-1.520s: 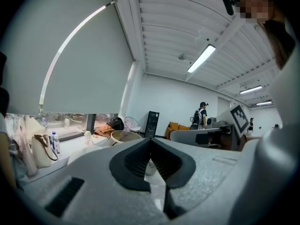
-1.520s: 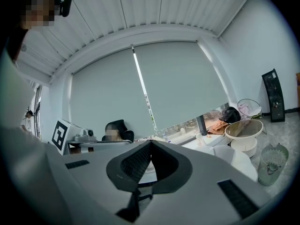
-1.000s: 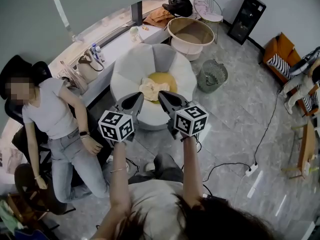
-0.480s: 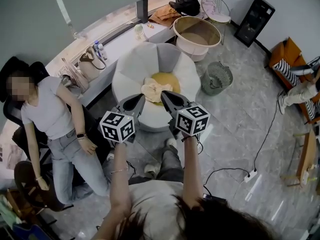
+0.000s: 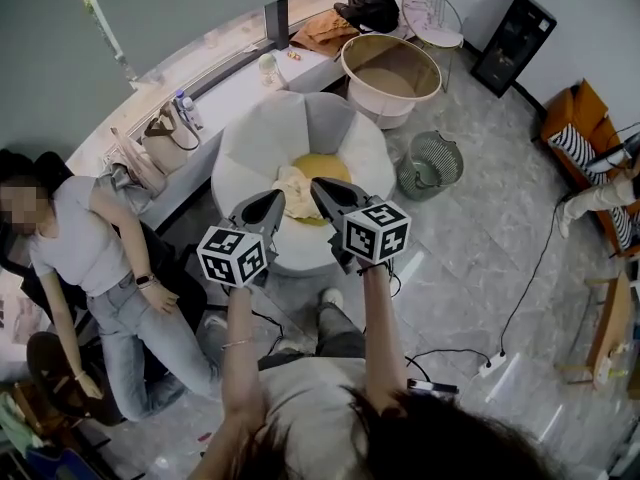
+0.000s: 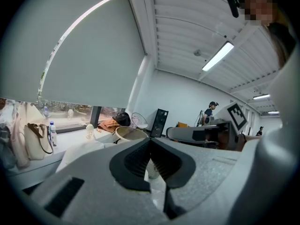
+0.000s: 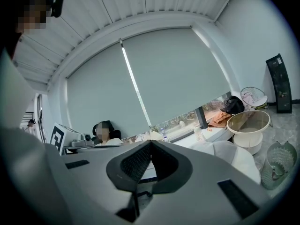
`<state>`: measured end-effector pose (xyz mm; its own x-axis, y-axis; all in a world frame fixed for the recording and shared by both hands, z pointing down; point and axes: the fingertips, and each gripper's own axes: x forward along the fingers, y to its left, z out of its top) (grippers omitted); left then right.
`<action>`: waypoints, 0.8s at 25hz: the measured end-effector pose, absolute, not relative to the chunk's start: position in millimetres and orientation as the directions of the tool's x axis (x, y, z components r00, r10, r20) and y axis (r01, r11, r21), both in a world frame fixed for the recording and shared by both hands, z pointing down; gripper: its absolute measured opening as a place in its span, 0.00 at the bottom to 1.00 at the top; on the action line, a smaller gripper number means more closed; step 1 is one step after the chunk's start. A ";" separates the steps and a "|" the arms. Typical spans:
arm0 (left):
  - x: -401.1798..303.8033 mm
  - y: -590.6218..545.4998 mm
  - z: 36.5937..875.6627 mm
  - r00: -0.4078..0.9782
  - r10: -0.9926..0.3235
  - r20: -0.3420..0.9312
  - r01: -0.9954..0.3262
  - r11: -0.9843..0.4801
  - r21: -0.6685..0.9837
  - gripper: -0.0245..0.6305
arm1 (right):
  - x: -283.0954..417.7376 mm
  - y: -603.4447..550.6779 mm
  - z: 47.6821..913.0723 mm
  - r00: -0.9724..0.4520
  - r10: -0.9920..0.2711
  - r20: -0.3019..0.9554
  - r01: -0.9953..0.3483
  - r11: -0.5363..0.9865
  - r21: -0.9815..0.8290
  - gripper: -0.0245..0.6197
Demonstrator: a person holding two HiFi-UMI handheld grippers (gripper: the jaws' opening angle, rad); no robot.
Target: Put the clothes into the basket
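Observation:
A crumpled cream garment (image 5: 295, 190) lies on the yellow middle of a white petal-shaped seat (image 5: 262, 133). The round beige basket (image 5: 390, 68) stands behind the seat to the right, and shows too in the left gripper view as the basket (image 6: 129, 134) and in the right gripper view as the basket (image 7: 248, 122). My left gripper (image 5: 277, 197) and right gripper (image 5: 318, 185) hover side by side at the garment's near edge. Both are shut with nothing between the jaws, as the left gripper (image 6: 150, 142) and right gripper (image 7: 151, 143) show in their own views.
A person (image 5: 80, 258) sits at the left by the window ledge, which carries a handbag (image 5: 160, 140) and bottles. A wire bin (image 5: 430, 163) stands right of the seat. A black cabinet (image 5: 515, 30) is in the far corner. A cable and power strip (image 5: 490, 363) lie on the floor.
Both grippers have moved forward together towards the seat, so their tips now reach the garment's near edge. Both stay shut.

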<state>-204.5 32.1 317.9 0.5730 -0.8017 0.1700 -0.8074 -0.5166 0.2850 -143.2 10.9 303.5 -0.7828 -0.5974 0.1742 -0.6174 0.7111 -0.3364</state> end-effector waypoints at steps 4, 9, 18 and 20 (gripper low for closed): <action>-191.5 10.3 315.9 0.546 -0.820 0.172 -0.822 -0.486 0.296 0.05 | -129.5 -15.3 303.4 -0.789 -0.586 0.185 -0.611 0.715 -0.340 0.05; -179.4 -10.8 312.1 0.516 -0.840 0.169 -0.839 -0.456 0.296 0.05 | -118.0 -42.1 298.6 -0.803 -0.565 0.189 -0.593 0.732 -0.336 0.05; -169.1 -38.5 318.2 0.467 -0.872 0.147 -0.859 -0.409 0.307 0.05 | -115.1 -74.5 303.7 -0.833 -0.516 0.200 -0.553 0.772 -0.313 0.05; -167.8 -41.3 319.6 0.471 -0.870 0.148 -0.858 -0.413 0.305 0.05 | -116.1 -79.1 304.4 -0.837 -0.509 0.201 -0.548 0.776 -0.312 0.05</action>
<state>-167.8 -41.3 319.6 0.4706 -0.8699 0.1477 -0.8583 -0.4125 0.3051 -116.1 -79.1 304.4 -0.8367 -0.5093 0.2014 -0.5477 0.7762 -0.3124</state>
